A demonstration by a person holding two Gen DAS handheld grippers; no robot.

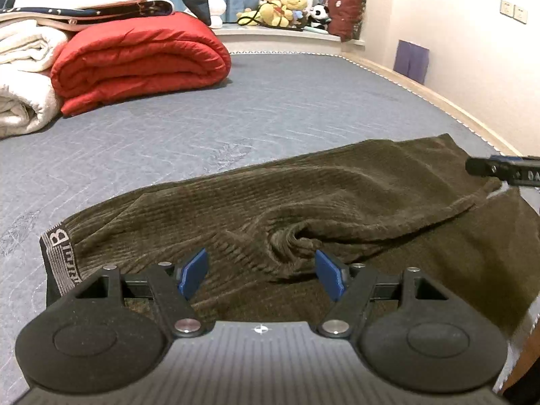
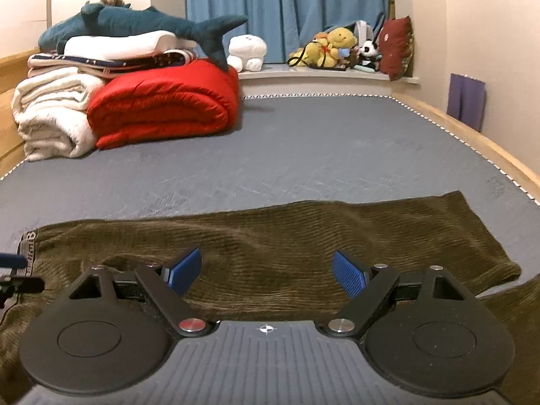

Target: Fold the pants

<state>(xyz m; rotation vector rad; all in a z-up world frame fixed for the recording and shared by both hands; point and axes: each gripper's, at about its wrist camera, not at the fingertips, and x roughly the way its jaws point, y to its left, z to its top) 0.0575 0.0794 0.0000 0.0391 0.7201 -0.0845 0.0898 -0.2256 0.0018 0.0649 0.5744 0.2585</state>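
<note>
- Plainly, the olive-brown ribbed corduroy pants (image 1: 303,202) lie flat across the near part of the grey-blue quilted mattress (image 1: 270,111). The black elastic waistband with pale lettering (image 1: 59,256) is at the left, and the legs run off to the right.
- One leg appears to lie over the other, its cuff end (image 2: 472,236) reaching toward the mattress's right edge.
- A twisted pucker of cloth (image 1: 297,236) sits just ahead of the left gripper (image 1: 260,271).
- The left gripper hovers low over the seat area with its blue-padded jaws spread wide and nothing between them.
- The right gripper (image 2: 266,271) hangs over the leg section, jaws likewise wide apart and empty; whether either touches the fabric I cannot tell.
- Judging by the drape and the ridges, the cloth is soft, limp and fairly thick. It should sag between two grasp points and drag on the mattress rather than slide freely.
- The ribbed pile likely grips the pads well, so slipping seems a small risk. Pinching only the top layer is the likelier fault.
- Good holds look to be the waistband corner for the left and the cuff edges for the right, taking both layers together.
- Well apart at the far end sit a rolled red quilted duvet (image 2: 165,108), white folded blankets (image 2: 50,114) and a blue plush shark (image 2: 145,25).
</note>
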